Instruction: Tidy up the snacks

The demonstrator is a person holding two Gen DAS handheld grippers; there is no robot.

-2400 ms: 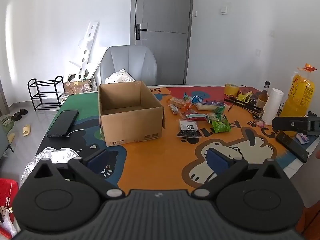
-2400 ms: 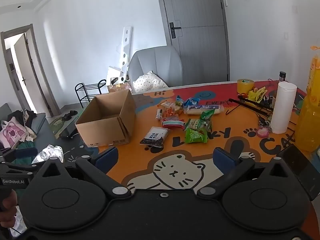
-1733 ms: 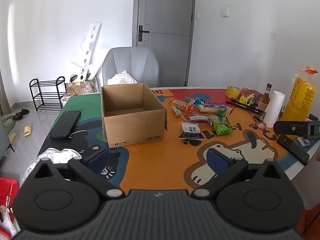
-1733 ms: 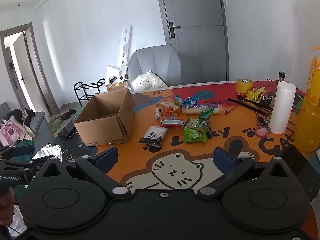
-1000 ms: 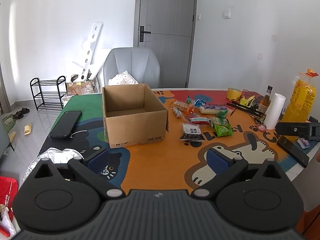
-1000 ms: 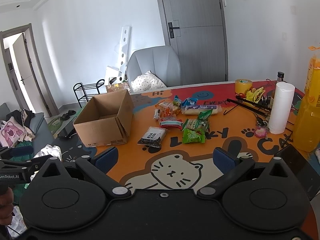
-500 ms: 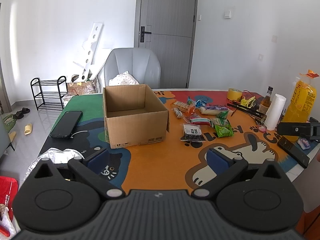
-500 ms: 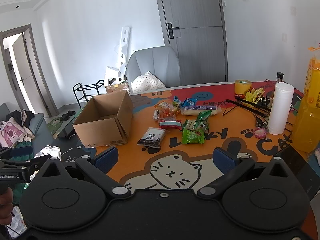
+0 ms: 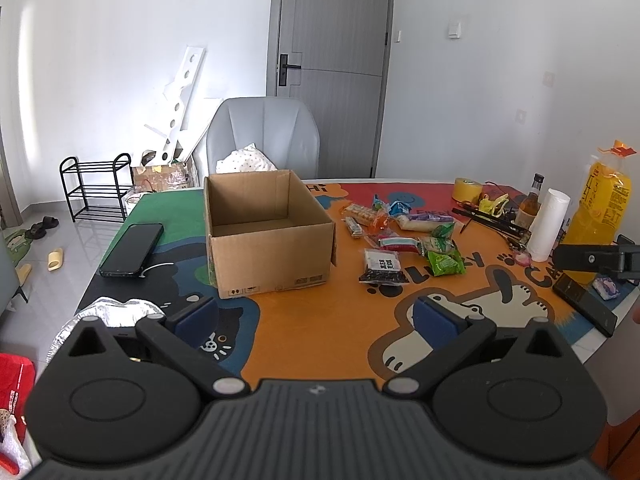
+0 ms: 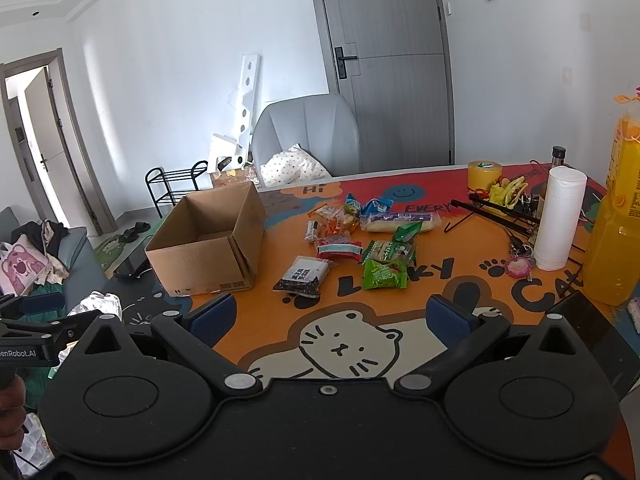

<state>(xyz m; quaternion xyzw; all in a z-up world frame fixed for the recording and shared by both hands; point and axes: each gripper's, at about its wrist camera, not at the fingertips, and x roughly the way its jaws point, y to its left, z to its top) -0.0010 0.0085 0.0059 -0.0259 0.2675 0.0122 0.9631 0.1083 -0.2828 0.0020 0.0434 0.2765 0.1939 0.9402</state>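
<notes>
Both grippers' jaws gape wide and empty, snacks lying well ahead beside box.

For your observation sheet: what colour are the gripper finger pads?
Dark blue pads, clearest in the right wrist view.

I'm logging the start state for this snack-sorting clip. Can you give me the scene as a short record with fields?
surface: table with a cartoon cat mat
container: open cardboard box, upright, nothing seen inside it
snacks: loose packets lying right of the box, among them a black packet and a green packet
left tool: open, empty, above the near table edge
right tool: open, empty, above the near table edge
other items: phone left of the box; paper roll; tape roll
progress: no snack boxed yet
</notes>
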